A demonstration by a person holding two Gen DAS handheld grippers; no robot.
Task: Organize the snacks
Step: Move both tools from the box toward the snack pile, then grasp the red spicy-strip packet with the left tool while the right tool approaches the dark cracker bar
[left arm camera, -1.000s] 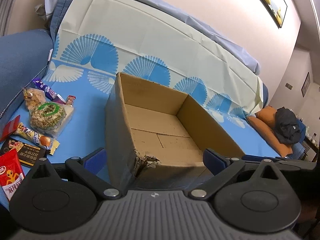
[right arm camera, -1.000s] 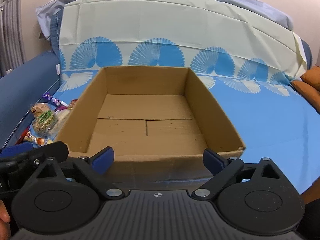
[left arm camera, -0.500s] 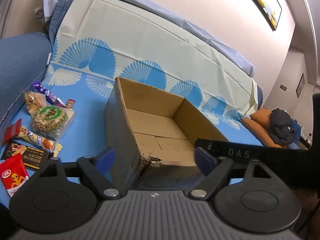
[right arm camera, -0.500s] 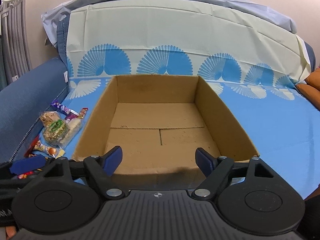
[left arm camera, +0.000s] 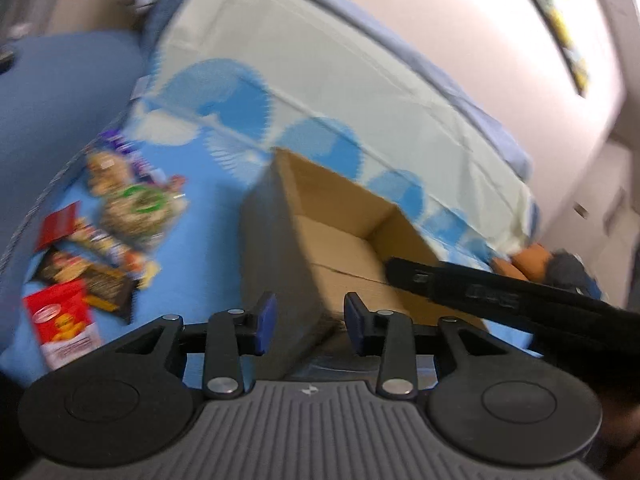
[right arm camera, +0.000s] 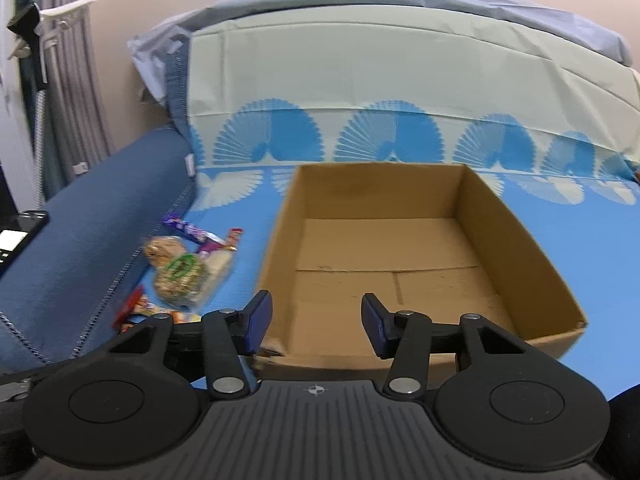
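Note:
An empty open cardboard box (right arm camera: pixel 400 248) stands on the blue cloth; it also shows in the blurred left wrist view (left arm camera: pixel 340 232). Several snack packets lie left of it: a clear bag of round cakes with a green label (right arm camera: pixel 182 276) (left arm camera: pixel 136 208), a purple bar (right arm camera: pixel 188 230), a red packet (left arm camera: pixel 60 320) and a dark packet (left arm camera: pixel 92 280). My left gripper (left arm camera: pixel 306 322) is open and empty, near the box's front left corner. My right gripper (right arm camera: pixel 316 320) is open and empty, over the box's front wall. The right gripper's body (left arm camera: pixel 500 304) crosses the left wrist view.
A blue sofa arm (right arm camera: pixel 80 232) borders the snacks on the left, with a phone (right arm camera: pixel 16 236) lying on it. The patterned cloth (right arm camera: pixel 400 92) runs up the backrest behind the box. An orange cushion with dark clothing (left arm camera: pixel 552 264) lies far right.
Both grippers' jaws have narrowed but stay open. Both have pulled back and swung left, so the box sits farther off and the snacks show more. The left view is now motion-blurred.

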